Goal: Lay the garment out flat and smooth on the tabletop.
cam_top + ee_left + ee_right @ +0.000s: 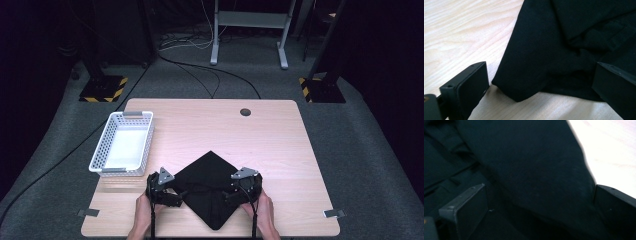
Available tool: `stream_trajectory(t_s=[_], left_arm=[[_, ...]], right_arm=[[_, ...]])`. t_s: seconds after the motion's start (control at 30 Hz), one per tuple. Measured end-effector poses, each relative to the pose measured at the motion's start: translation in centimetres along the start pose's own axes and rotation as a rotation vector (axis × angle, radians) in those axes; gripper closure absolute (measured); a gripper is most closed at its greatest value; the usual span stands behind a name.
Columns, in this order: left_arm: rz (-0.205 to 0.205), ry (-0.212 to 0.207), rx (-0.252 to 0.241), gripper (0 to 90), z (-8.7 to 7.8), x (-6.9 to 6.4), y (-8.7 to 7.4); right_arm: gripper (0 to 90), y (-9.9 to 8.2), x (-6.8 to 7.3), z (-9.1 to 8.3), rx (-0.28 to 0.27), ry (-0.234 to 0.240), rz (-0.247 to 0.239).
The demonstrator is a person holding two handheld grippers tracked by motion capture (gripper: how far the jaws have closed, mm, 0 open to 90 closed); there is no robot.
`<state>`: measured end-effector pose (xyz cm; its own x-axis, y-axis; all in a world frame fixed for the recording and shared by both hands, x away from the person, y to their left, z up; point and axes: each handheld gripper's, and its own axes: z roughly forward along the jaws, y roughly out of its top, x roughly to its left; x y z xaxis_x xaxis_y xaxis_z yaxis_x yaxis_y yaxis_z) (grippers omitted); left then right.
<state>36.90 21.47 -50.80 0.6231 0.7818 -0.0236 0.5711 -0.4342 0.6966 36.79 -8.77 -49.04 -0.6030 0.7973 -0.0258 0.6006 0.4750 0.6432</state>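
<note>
Both hands low, side by side, forearms entering from bottom edge. Left gripper (pixel 172 192) jaws wide apart; right gripper (pixel 235 192) jaws wide apart too, angled inward.

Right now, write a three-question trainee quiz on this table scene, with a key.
1. True or false: both grippers have their jaws spread wide at the black cloth.
2. Which side of the table holds the white basket? A) the person's left B) the person's right C) the far edge, in the middle
3. Fill in: in the left gripper view, a rounded ____ of the cloth lies between the jaws.

Key
1. True: the left gripper and the right gripper both stand open, with cloth between the jaws.
2. A.
3. Corner, lying on the bare wood.
</note>
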Motion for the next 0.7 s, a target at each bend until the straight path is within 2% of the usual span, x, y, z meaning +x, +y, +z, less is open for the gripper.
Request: stream_trajectory(t_s=[0.1,0.3,0.33,0.5,0.63,0.7], left_arm=[[-0.002,-0.017,-0.005,0.0,0.2,0.2,0.0],[0.031,-0.035,-0.002,0.0,1.0,-1.1,0.7],[0.043,-0.045,-0.003,0.0,1.3,-1.6,1.1],[0.053,-0.057,-0.001,0.0,1.9,-2.3,1.7],[0.053,-0.055,-0.002,0.0,2.2,-2.7,1.9],[0.052,-0.055,-0.003,0.0,2.1,-2.7,1.9]], right_arm=[[0.0,-0.2,0.1,0.5,0.011,-0.008,-0.006],[0.5,-1.1,-0.6,0.2,0.009,-0.027,0.004],[0.6,-1.6,-1.0,-0.2,0.008,-0.035,0.016],[0.8,-2.6,-1.7,-1.2,0.015,-0.06,0.04],[1.2,-2.7,-1.9,-1.8,0.018,-0.071,0.035],[1.5,-2.5,-2.2,-2.8,-0.017,-0.058,0.058]])
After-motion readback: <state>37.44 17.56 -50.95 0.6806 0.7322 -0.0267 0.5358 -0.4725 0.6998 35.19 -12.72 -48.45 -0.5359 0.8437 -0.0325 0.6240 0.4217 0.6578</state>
